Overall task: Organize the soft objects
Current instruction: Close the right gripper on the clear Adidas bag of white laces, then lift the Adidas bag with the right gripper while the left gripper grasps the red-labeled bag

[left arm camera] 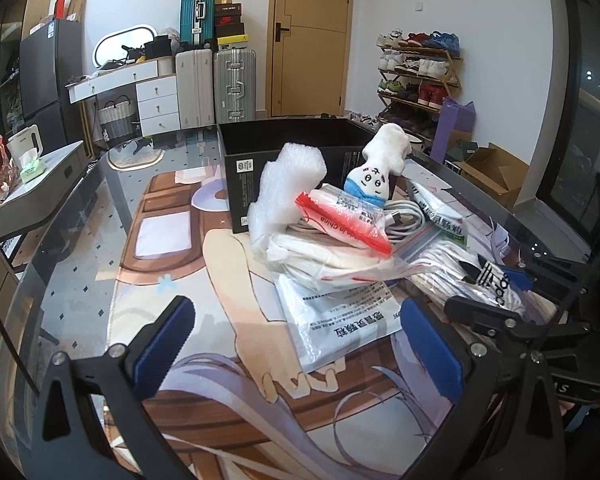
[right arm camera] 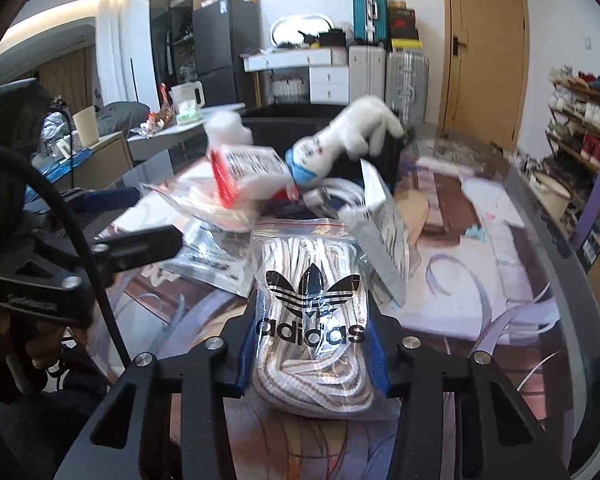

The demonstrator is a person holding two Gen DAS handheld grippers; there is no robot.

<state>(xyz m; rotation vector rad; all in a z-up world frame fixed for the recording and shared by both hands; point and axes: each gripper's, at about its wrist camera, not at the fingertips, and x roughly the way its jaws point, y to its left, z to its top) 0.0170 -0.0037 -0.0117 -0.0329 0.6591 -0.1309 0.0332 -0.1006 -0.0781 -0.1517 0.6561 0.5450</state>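
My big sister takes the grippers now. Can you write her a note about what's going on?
Right gripper: shut on the adidas bag of laces, low over the table mat.
Left gripper: open, holding nothing, beside the pile.
Pile: white foam, plush toy, red-edged bag, white cable and printed packets, heaped in front of the black box.
Done: nothing visible in the box; its inside is mostly hidden.
Left: probably move the laces bag, then the rest, into the box.

Home bedrm/entry: suitcases; shoe rack; dresser w/ mirror; door
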